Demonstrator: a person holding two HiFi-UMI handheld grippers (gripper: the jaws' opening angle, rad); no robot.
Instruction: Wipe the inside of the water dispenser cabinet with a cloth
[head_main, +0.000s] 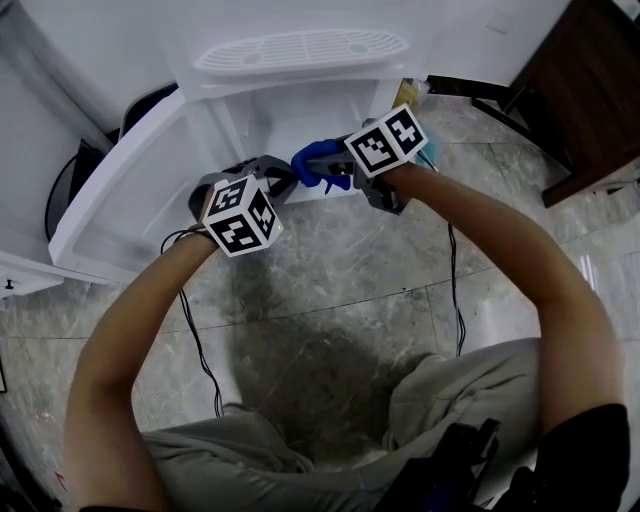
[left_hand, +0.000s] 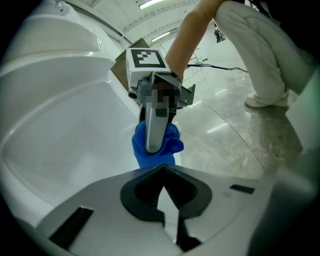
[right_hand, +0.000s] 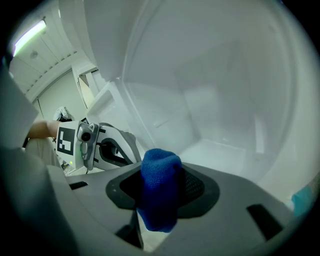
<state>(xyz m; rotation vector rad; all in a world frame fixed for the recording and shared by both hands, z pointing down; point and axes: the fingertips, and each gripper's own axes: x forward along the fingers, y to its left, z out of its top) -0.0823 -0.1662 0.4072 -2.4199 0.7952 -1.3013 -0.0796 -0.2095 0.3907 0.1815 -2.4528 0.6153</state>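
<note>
The white water dispenser cabinet (head_main: 262, 112) stands open, with its door (head_main: 118, 195) swung out to the left. The blue cloth (head_main: 312, 160) is bunched up, and my right gripper (head_main: 326, 176) is shut on it at the cabinet's mouth. In the right gripper view the cloth (right_hand: 160, 186) sticks up between the jaws, and the bare white inside of the cabinet (right_hand: 215, 105) lies ahead. My left gripper (head_main: 272, 176) is just left of the cloth, beside the door, shut with nothing in it. The left gripper view shows the right gripper (left_hand: 155, 134) clamping the cloth (left_hand: 169, 150).
The dispenser's slotted drip tray (head_main: 300, 50) sits above the cabinet opening. A dark wooden cabinet (head_main: 590, 90) stands at the upper right. Black cables (head_main: 196, 340) hang from both grippers over the marble floor (head_main: 340, 280). The person's knees (head_main: 450, 400) are below.
</note>
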